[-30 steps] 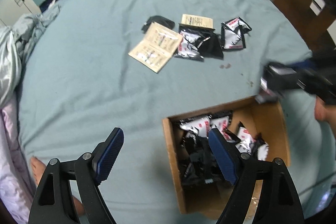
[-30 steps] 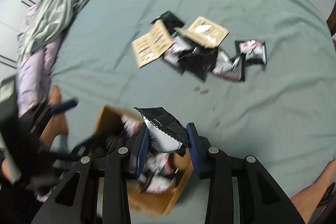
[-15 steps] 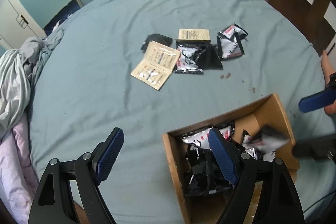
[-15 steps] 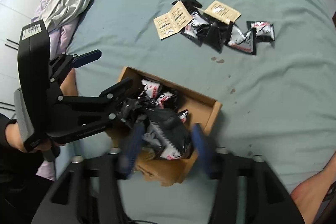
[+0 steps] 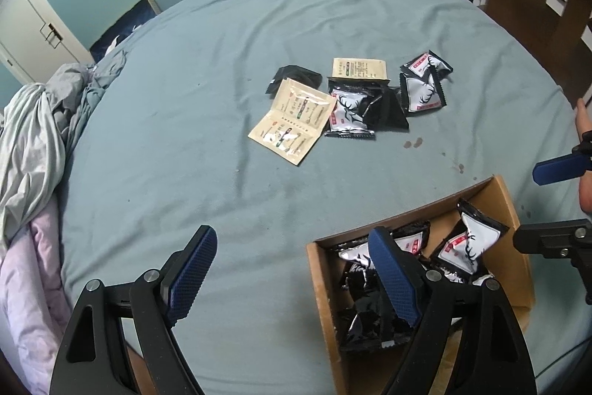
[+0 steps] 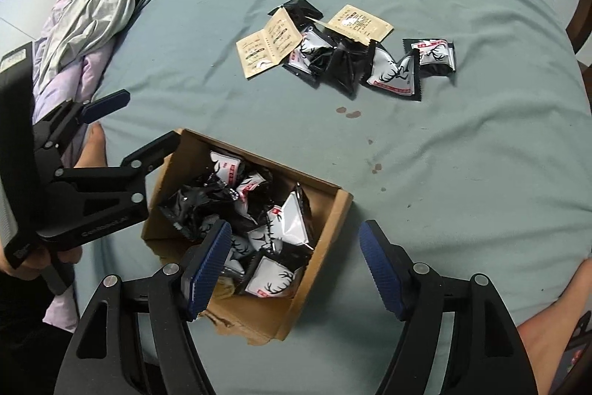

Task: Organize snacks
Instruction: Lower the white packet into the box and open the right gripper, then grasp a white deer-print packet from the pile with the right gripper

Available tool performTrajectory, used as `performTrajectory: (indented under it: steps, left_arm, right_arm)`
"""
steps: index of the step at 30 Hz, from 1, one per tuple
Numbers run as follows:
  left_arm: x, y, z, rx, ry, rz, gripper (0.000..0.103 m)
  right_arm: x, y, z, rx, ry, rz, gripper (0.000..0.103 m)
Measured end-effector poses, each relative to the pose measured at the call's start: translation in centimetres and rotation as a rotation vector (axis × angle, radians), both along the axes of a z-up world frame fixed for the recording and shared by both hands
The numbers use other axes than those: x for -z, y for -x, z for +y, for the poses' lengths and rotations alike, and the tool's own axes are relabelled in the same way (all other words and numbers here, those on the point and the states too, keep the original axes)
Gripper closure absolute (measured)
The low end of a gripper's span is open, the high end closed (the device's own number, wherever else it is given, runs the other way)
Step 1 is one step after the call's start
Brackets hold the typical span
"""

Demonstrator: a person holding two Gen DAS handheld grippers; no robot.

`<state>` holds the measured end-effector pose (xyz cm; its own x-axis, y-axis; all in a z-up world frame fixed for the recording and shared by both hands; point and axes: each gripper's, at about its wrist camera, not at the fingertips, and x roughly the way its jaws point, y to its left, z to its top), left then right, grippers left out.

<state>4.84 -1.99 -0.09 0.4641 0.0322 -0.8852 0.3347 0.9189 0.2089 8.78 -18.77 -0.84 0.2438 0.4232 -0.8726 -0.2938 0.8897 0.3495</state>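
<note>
Right gripper (image 6: 294,265) jaws had just been opening, dropped its packet into the cardboard box (image 6: 325,221), now empty like left gripper (image 5: 292,278); mid-bed packets (image 6: 392,71) remained.

On the teal sheet (image 6: 462,154) sits one cardboard box (image 6: 325,210) with a heap of black-and-white snack packets (image 6: 292,224) inside, too tangled to count. Outside lie two beige sachets (image 6: 268,45), one of them a joined pair, and about five dark packets (image 6: 392,73). Two grippers are in sight.
</note>
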Motion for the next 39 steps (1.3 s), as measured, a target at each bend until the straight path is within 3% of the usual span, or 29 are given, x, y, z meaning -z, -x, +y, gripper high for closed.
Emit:
performTrajectory:
  steps: [18,24,31,39]
  left_arm:
    - [0.1,0.3,-0.5,0.019,-0.025,-0.001,0.017]
    - [0.2,0.2,-0.3,0.002,-0.022,0.002,0.017]
    - [-0.2,-0.4,0.6,-0.032,-0.040,-0.025,0.013]
    - [0.0,-2.0,2.7,-0.131,0.013,0.017,0.013]
  right_arm:
    - [1.4,-2.0,-0.3,0.052,-0.001,0.039,0.032]
    - [1.7,-4.2,-1.8,0.127,-0.012,0.047,0.032]
    - [1.6,-7.9,-5.6,0.301,0.005,0.006,0.032]
    - [2.6,-11.3,-4.8,0.355,0.068,0.014,0.032]
